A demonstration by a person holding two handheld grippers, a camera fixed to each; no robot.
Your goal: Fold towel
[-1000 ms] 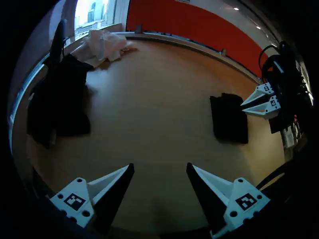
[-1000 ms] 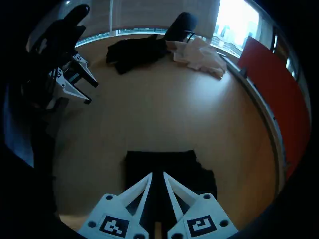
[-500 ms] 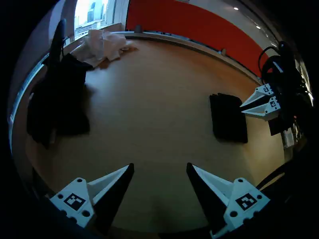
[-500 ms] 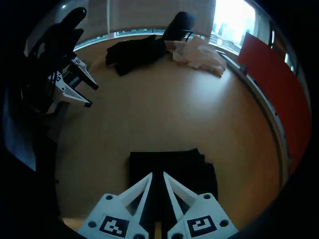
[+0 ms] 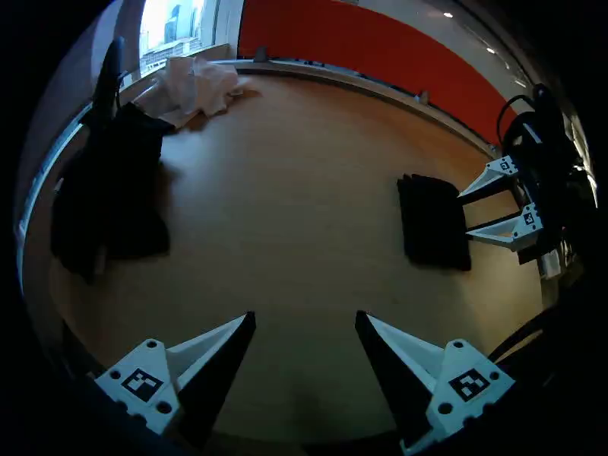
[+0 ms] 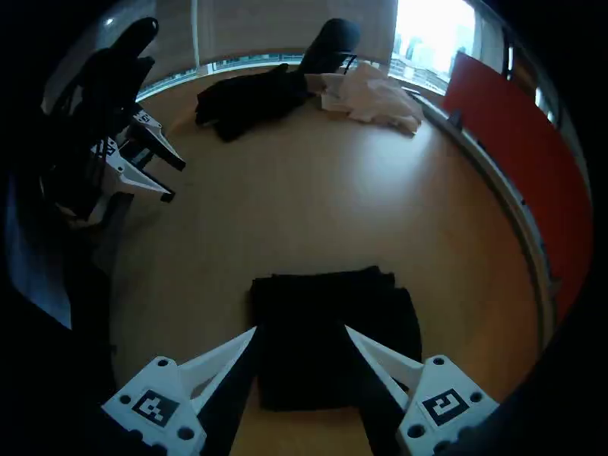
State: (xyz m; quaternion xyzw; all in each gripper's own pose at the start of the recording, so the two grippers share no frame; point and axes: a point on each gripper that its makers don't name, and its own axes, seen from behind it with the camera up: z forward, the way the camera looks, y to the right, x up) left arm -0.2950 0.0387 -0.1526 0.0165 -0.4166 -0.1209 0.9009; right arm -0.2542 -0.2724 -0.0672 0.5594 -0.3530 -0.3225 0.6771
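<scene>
A black towel point(image 6: 334, 304) lies folded into a flat rectangle on the wooden table point(image 6: 319, 197). My right gripper point(image 6: 300, 330) hovers over its near edge, open, one finger on each side, holding nothing. From the left gripper view the same towel point(image 5: 433, 220) sits at the right, with the right gripper point(image 5: 486, 209) open at its far side. My left gripper point(image 5: 304, 327) is open over bare wood, well apart from the towel, and it appears as the left gripper point(image 6: 175, 181) at the left of the right gripper view.
A heap of black cloth point(image 5: 106, 197) and a crumpled white cloth point(image 5: 194, 83) lie at the table's far end near a window. A dark chair back point(image 6: 327, 42) stands behind them. A red wall panel point(image 5: 380, 53) runs along one table edge.
My right gripper has gone from nearly shut to open, letting go of the towel, which now lies flat and squared. The left gripper has stayed where it was.
</scene>
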